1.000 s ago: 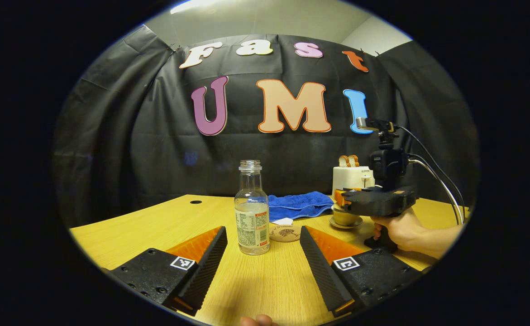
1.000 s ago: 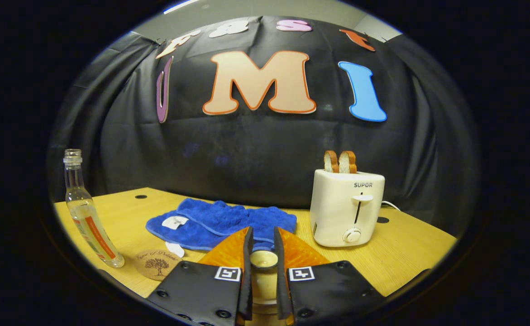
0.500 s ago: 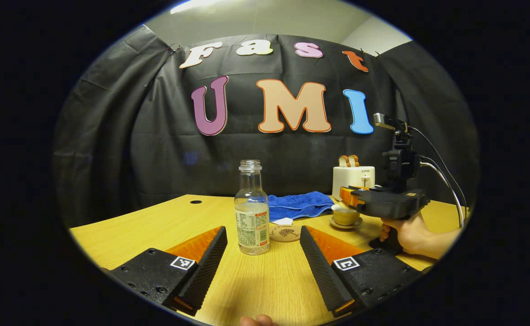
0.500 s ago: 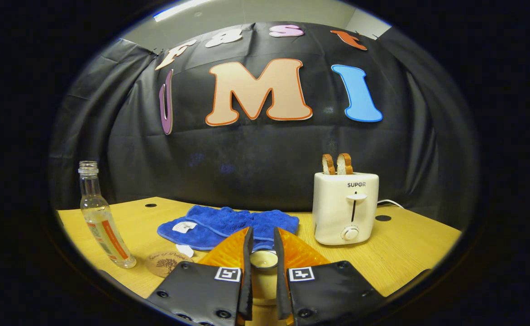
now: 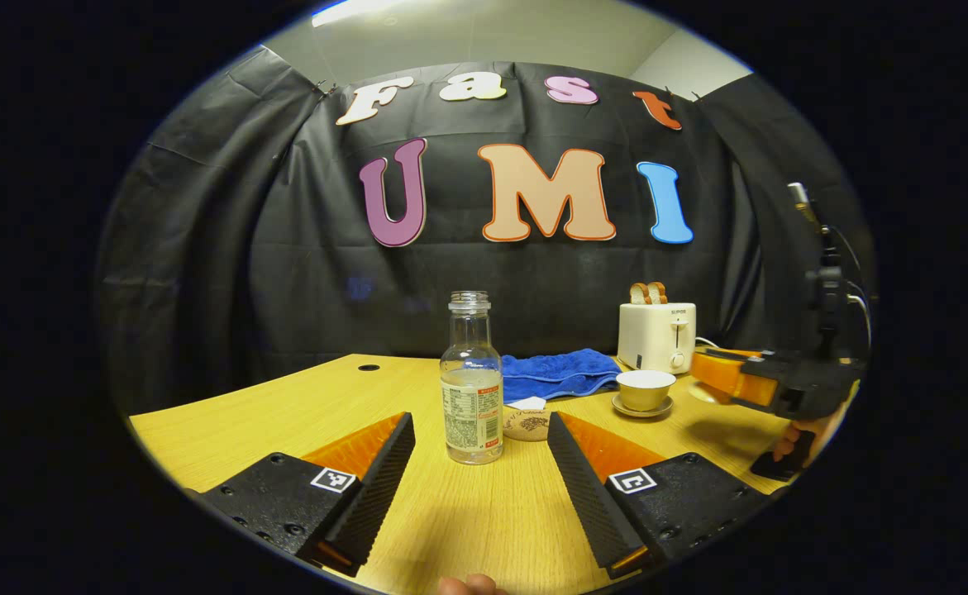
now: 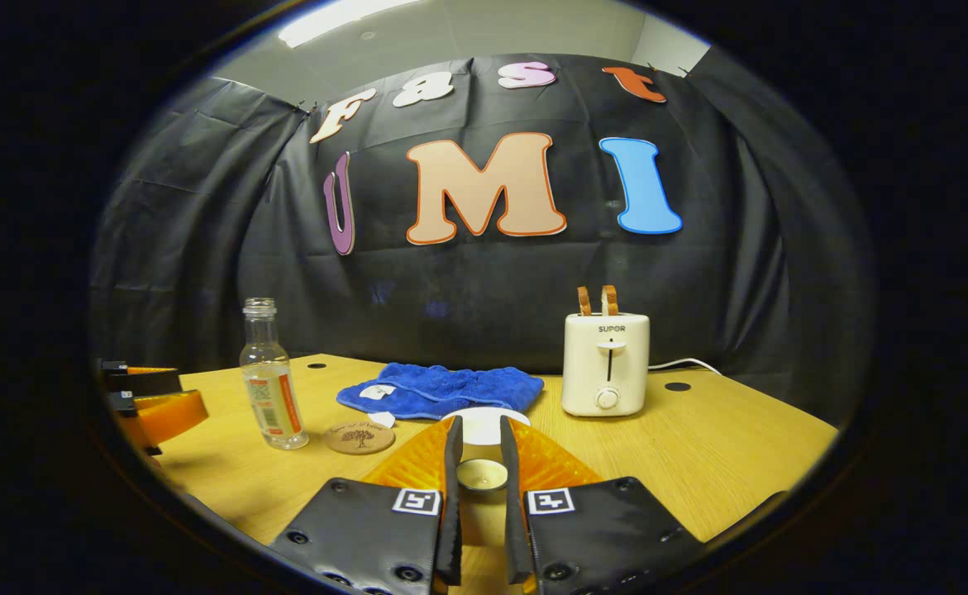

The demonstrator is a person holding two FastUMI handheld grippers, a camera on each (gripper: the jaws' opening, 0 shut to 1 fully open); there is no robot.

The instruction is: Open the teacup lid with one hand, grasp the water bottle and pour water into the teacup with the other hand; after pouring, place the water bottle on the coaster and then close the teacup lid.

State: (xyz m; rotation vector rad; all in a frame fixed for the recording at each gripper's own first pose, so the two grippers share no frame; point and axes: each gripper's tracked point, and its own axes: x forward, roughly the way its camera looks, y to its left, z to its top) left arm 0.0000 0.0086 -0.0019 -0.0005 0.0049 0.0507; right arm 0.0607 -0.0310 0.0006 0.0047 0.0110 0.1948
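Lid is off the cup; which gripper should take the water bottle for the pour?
Left. The left gripper is open with the water bottle upright straight ahead between its fingers. The right gripper is shut on the teacup lid, off to the side of the open teacup.

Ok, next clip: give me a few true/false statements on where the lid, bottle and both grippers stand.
1. The right gripper is shut on the cream teacup lid. True.
2. The cream teacup on its saucer is uncovered. True.
3. The clear glass water bottle lies on its side. False: it stands upright.
4. The left gripper grips the bottle. False: its fingers are spread, short of it.
5. The bottle stands on the round cork coaster. False: it stands beside it.
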